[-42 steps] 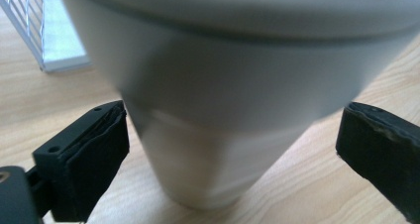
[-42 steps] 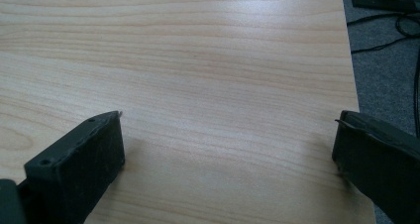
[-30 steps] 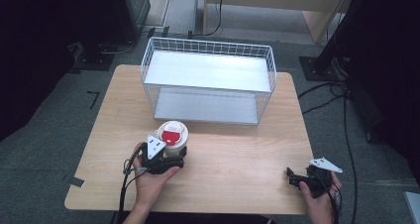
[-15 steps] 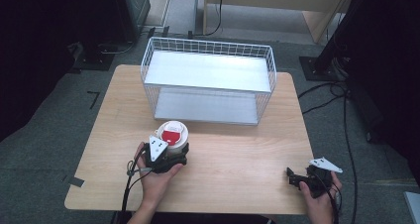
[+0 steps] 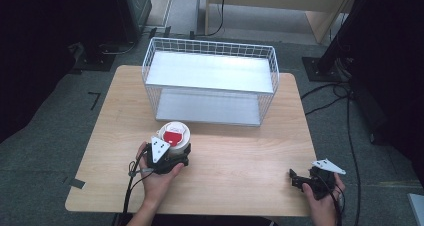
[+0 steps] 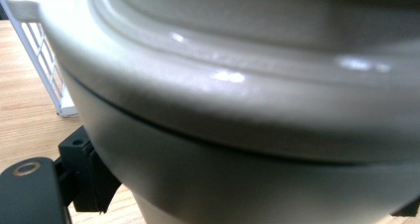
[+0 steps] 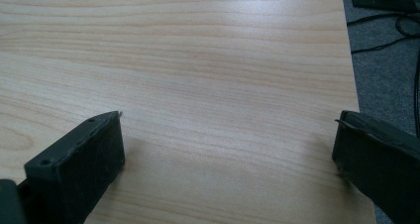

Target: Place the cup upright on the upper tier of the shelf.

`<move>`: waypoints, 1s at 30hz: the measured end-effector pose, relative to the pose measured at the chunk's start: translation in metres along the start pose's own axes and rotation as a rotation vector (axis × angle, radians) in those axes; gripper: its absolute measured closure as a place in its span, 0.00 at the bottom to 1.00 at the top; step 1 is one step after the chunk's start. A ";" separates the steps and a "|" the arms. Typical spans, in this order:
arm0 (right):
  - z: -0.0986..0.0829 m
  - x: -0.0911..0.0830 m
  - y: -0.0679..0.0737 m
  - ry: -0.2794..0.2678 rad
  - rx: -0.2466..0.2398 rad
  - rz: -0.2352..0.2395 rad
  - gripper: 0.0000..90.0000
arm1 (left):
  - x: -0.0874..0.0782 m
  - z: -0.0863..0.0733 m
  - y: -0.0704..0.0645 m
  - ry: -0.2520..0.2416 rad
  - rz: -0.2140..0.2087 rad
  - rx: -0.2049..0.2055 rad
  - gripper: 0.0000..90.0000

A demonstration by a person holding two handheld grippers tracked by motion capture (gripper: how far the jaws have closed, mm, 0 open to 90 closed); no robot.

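2 fingers [image 7: 74, 174] straddle bare table [image 7: 198, 60].

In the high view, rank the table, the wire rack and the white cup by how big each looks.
1. The table, widest by far.
2. The wire rack, covering much of the table's back half.
3. The white cup, smallest; the left gripper hides part of it, but not enough to alter the order.

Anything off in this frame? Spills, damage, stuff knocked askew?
Nothing stands out. The white cup stands upright at the left gripper, the wire basket sits square on the table, and the right gripper hangs open over bare wood. No spill is visible.
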State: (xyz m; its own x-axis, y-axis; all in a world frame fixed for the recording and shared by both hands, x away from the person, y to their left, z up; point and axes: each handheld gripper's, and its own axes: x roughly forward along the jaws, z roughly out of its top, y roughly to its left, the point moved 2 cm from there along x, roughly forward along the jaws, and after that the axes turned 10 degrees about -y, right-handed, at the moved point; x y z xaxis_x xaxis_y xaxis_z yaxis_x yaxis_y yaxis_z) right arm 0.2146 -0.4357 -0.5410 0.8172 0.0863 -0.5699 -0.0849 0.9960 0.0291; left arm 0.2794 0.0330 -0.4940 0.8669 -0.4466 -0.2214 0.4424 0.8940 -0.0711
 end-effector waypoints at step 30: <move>0.000 0.000 0.000 0.000 -0.002 0.001 0.00 | -0.010 0.078 -0.008 -0.177 -0.047 0.053 0.09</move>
State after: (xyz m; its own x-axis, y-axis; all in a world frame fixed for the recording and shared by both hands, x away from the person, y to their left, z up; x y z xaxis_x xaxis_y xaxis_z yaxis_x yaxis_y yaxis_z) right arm 0.2146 -0.4359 -0.5410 0.8170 0.0870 -0.5701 -0.0865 0.9959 0.0279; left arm 0.2852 0.0271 -0.4150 0.8695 -0.4918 -0.0446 0.4912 0.8707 -0.0249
